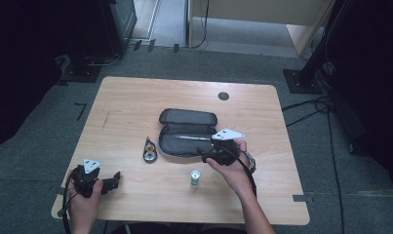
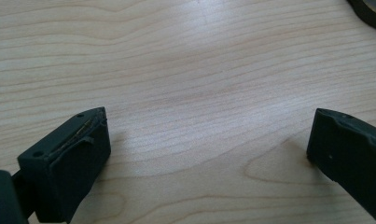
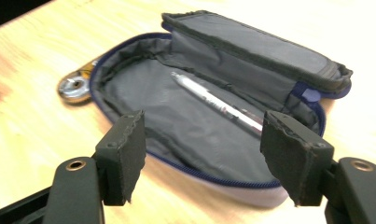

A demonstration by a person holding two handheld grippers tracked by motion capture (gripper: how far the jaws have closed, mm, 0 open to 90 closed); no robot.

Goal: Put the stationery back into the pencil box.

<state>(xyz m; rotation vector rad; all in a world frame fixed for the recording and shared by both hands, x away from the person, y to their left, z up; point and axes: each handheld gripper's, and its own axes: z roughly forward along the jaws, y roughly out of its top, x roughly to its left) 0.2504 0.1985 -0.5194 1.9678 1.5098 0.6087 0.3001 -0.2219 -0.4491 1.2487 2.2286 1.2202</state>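
Observation:
A black pencil case (image 1: 177,145) lies unzipped and folded open at the table's middle, its lid (image 1: 186,117) turned to the far side. A silver pen (image 1: 191,138) rests inside the near half; the right gripper view shows the pen (image 3: 213,100) on the grey lining of the case (image 3: 176,130). My right gripper (image 1: 209,152) hovers at the case's near right end, and its jaws (image 3: 202,149) stand open with nothing between them. My left gripper (image 1: 113,179) sits at the table's front left, open (image 2: 209,140) over bare wood.
A small metal piece (image 1: 149,151) in silver and gold lies just left of the case, also seen as the metal piece (image 3: 73,87). A short white and green cylinder (image 1: 195,178) stands near the front. A dark round cap (image 1: 223,96) sits at the far right.

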